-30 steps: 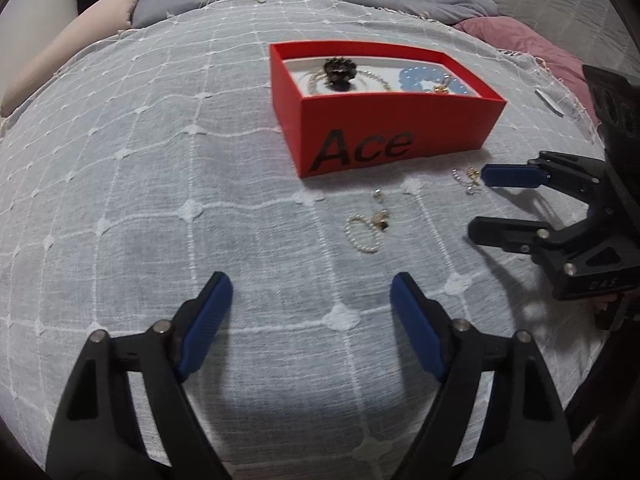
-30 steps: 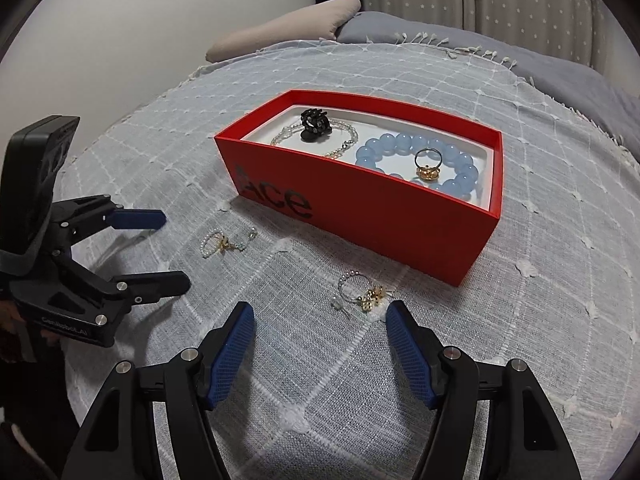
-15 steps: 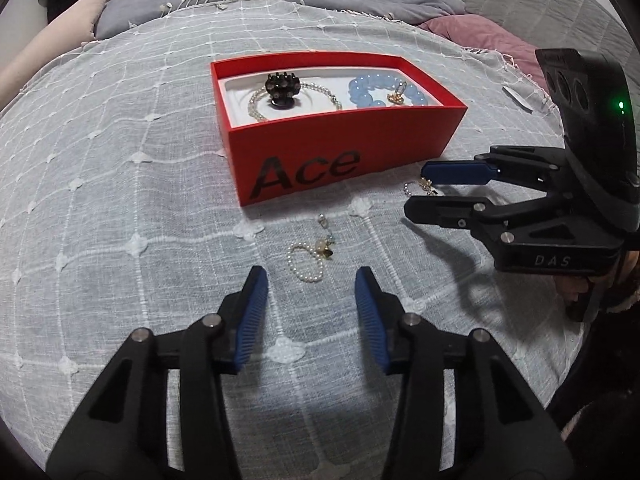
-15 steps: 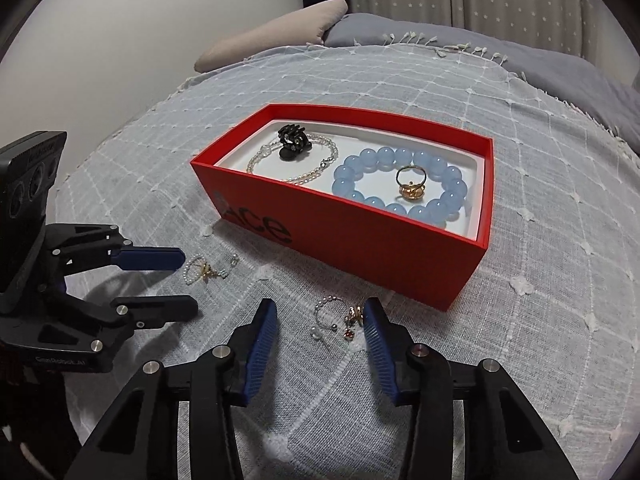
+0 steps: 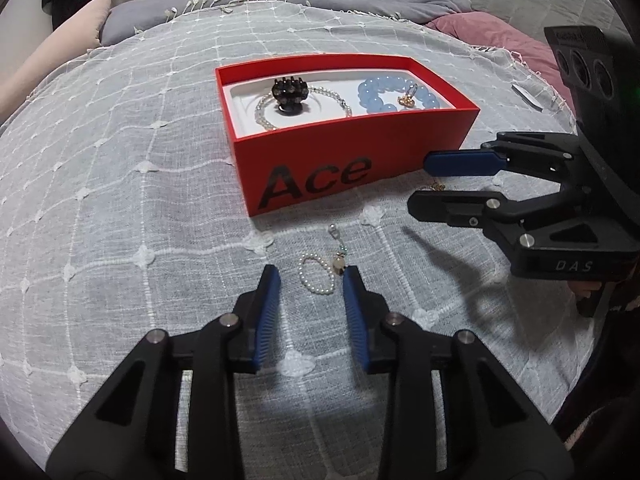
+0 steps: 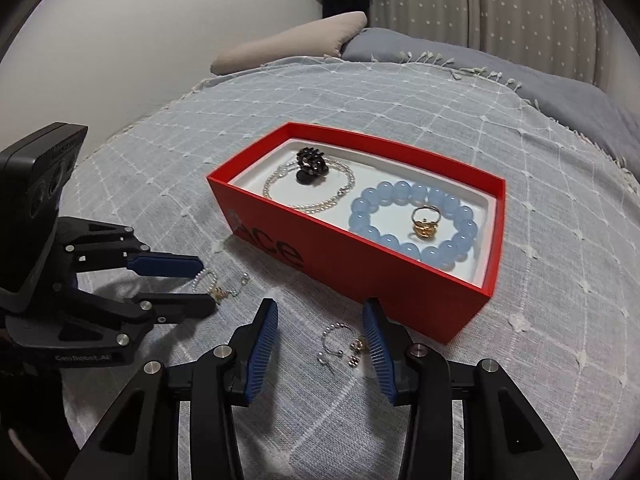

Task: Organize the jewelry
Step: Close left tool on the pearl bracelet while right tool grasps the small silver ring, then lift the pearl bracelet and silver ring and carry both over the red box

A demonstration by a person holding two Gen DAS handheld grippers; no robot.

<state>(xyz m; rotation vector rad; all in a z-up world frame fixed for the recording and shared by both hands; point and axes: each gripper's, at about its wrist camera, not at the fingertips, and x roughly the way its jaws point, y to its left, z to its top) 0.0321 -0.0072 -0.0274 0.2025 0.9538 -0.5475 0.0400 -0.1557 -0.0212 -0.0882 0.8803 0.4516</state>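
left gripper (image 5: 310, 278) low over the bedspread (image 5: 120, 200), its blue-padded jaws spread either side of a small pearl bracelet (image 5: 317, 276) with a charm; the loop lies flat between the fingertips and the right-hand pad sits just beside the charm, contact not clear. right gripper (image 6: 322, 318) likewise spread around a beaded silver hoop (image 6: 334, 338) and a few small gold pieces (image 6: 356, 350) lying on the cloth, nothing pinched. red box (image 6: 440, 312), lettered "ace", stands just beyond both grippers, its near wall between the loose pieces and the tray inside. in the box: black claw clip (image 6: 312, 164) resting on a pearl strand (image 6: 316, 204) at the left end; blue bead bracelet (image 6: 416, 224) at the right end with a gold ring (image 6: 426, 222) inside its circle. in the left wrist view the right gripper's side-on fingers cover most of the hoop. beige pillow (image 6: 292, 40) and grey blanket (image 6: 460, 60) lie at the far edge of the bed, a pink cushion (image 5: 480, 30) off to one side.
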